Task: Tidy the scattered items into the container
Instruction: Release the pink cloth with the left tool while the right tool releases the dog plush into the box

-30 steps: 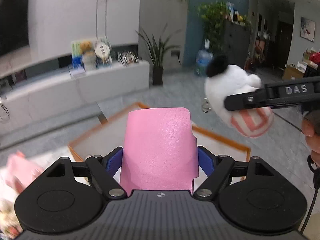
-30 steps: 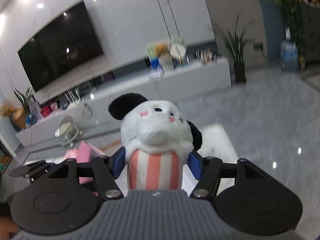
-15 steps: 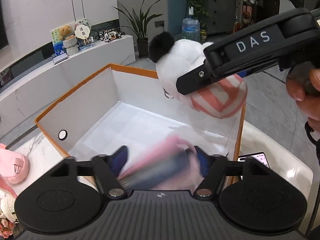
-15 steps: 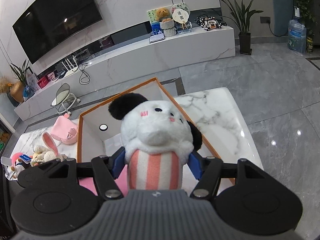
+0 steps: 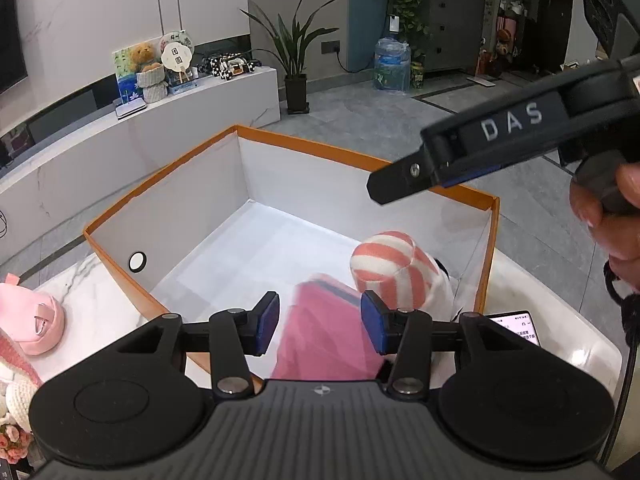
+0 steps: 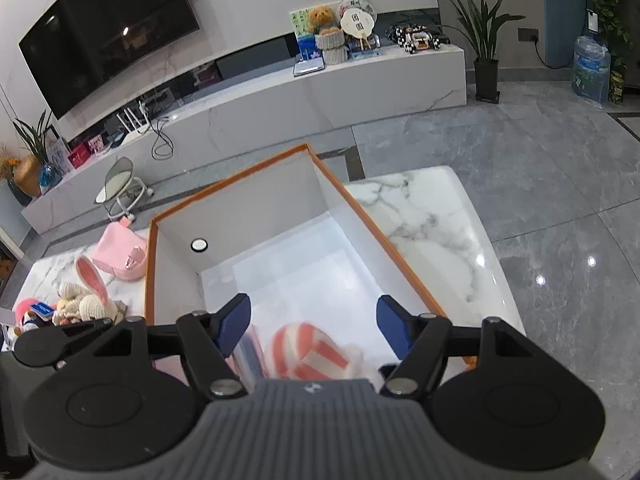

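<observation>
Two items in the box, several left on the table.

Left wrist: left gripper empty, jaws closing, pink pouch and striped plush below in box. Right wrist: right gripper empty, jaws opening above plush; pink bag and crochet bunny lie far left.

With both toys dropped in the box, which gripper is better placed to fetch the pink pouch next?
Left. The pink pouch lies outside the box on the left gripper's side; the right gripper hangs over the opposite side.
</observation>
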A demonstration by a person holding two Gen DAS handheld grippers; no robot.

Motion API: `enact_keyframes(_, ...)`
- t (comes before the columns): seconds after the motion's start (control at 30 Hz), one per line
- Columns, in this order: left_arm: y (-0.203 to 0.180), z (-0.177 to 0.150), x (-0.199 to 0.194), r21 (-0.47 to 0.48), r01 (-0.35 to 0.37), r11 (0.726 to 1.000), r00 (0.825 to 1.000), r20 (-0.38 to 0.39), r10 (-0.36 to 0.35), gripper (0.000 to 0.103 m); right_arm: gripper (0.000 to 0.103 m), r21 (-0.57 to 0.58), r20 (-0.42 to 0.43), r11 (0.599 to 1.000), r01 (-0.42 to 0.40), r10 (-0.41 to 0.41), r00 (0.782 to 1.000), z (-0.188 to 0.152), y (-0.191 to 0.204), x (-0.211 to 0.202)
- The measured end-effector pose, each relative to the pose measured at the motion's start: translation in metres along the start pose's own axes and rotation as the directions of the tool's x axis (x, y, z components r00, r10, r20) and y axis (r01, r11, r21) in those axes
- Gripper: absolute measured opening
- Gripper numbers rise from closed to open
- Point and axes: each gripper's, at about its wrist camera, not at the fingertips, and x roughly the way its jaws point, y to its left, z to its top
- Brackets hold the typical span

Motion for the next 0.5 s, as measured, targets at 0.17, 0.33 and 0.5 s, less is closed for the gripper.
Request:
enact_keyframes(0.17, 0.001, -0.001, -0.005, -0.006, 0.000, 1.000, 1.000, 0.005, 0.000, 0.054, 0.072, 0.011, 0.004, 1.000, 0.010, -0.010, 1.000, 0.002, -0.001, 0.000)
enact_keyframes(0.33, 0.005, 0.000, -0.015, -0.012, -0.001, 1.000, 1.000, 0.026, 0.002, 0.054, 0.072, 0.032, 0.029, 0.999, 0.017, -0.018, 0.999, 0.005, -0.002, -0.003)
enact_keyframes(0.5, 0.015, -0.001, -0.031, -0.028, -0.016, 0.999, 0.999, 0.049, 0.017, 0.054, 0.072, 0.029, 0.044, 1.000, 0.011, -0.012, 0.999, 0.009, 0.007, -0.004)
